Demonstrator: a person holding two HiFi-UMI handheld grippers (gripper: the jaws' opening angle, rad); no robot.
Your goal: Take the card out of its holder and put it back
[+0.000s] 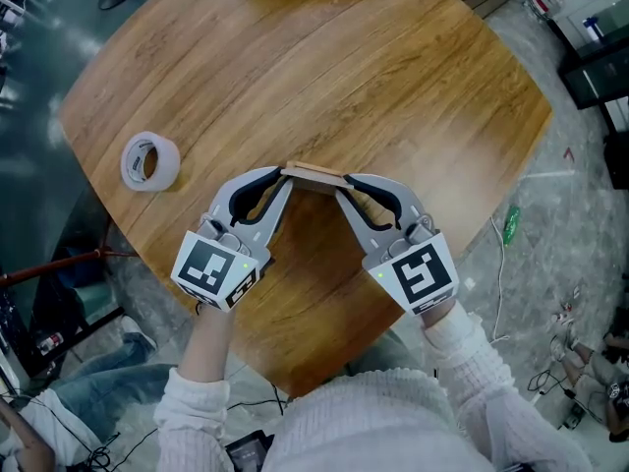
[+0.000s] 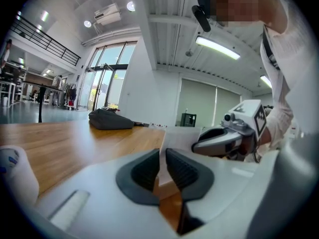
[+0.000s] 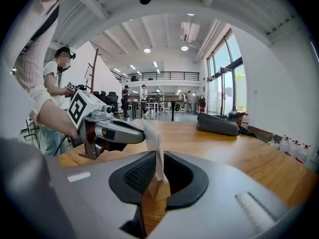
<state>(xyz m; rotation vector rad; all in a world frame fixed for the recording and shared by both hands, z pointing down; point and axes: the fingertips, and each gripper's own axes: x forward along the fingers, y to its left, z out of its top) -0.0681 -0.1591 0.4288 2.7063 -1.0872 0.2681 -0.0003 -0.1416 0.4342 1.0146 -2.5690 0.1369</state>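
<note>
Head view, left to right: a roll of clear tape on a white core (image 1: 149,160) lies on the round wood-grain table (image 1: 324,67), well left of the small pale wooden block holder (image 3: 159,189). The left gripper (image 1: 283,178), just left of the holder, is pinched narrow on one end of the plain white card (image 3: 152,143). The card stands upright in the holder's slot. At the holder's right end, the right gripper (image 1: 346,183) straddles card and block, its pads slightly apart from them.

The card looks seated. Whether it has already been out or is yet to be lifted cannot be told. No writing is readable, only the black-and-white square markers (image 1: 212,266) on the gripper cubes.
</note>
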